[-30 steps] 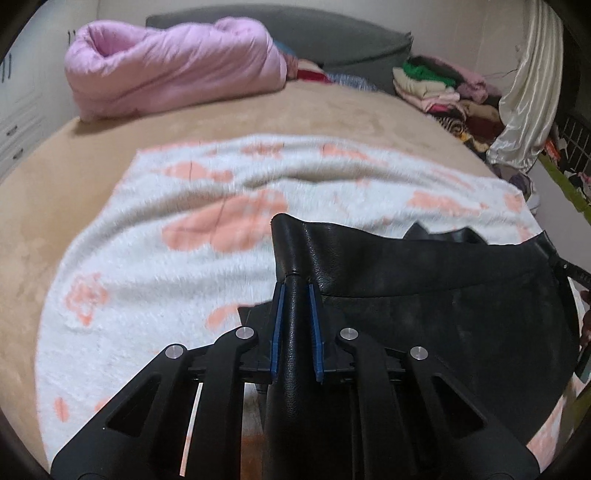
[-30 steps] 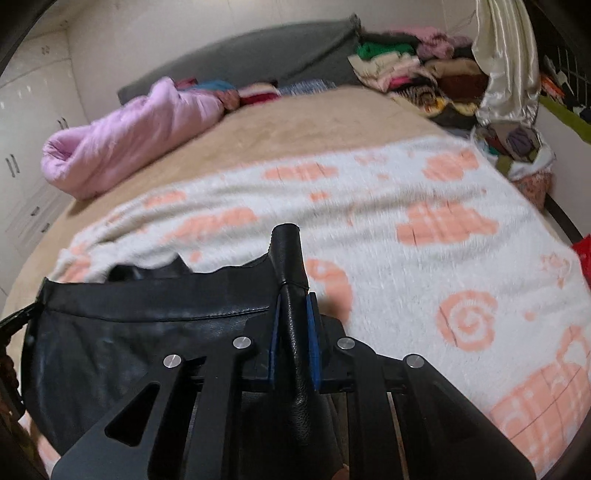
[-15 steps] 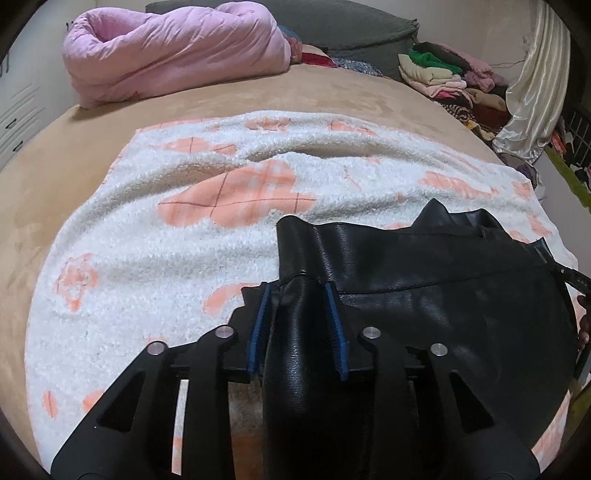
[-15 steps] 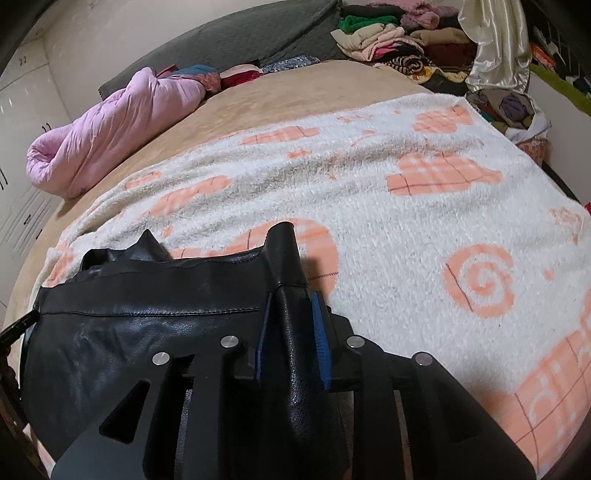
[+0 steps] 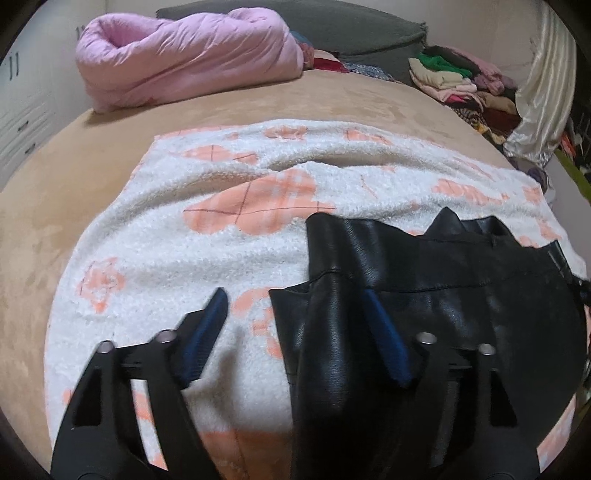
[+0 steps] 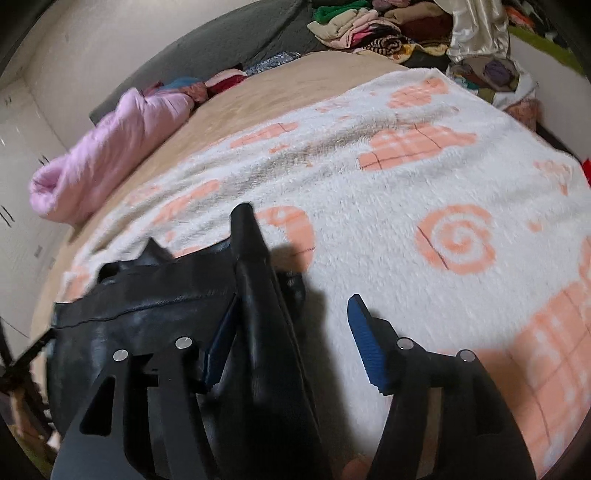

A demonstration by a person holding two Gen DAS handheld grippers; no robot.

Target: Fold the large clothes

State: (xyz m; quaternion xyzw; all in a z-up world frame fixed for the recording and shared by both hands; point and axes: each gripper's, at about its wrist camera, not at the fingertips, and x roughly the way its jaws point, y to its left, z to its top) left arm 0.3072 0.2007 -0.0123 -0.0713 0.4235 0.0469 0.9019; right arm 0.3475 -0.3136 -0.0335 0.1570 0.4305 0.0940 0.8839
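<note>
A black leather garment [image 5: 443, 295] lies on a white blanket with orange patterns [image 5: 221, 236] on the bed. My left gripper [image 5: 295, 306] is open; a raised fold of the garment's left corner stands between its blue pads, near the right one. In the right wrist view the garment [image 6: 147, 317] lies to the left. My right gripper [image 6: 291, 310] is open; the garment's right corner fold [image 6: 251, 258] stands between its pads, against the left one.
A rolled pink quilt [image 5: 184, 55] lies at the far side of the tan bed [image 5: 55, 177]. A grey headboard cushion [image 5: 351, 22] is behind it. Piles of clothes [image 5: 461, 81] and a cream curtain [image 5: 543, 92] stand at the far right.
Both grippers were shut on the garment's corners a second ago, opened slightly half a second ago, and now stand wide open. The garment corners are released onto the blanket.
</note>
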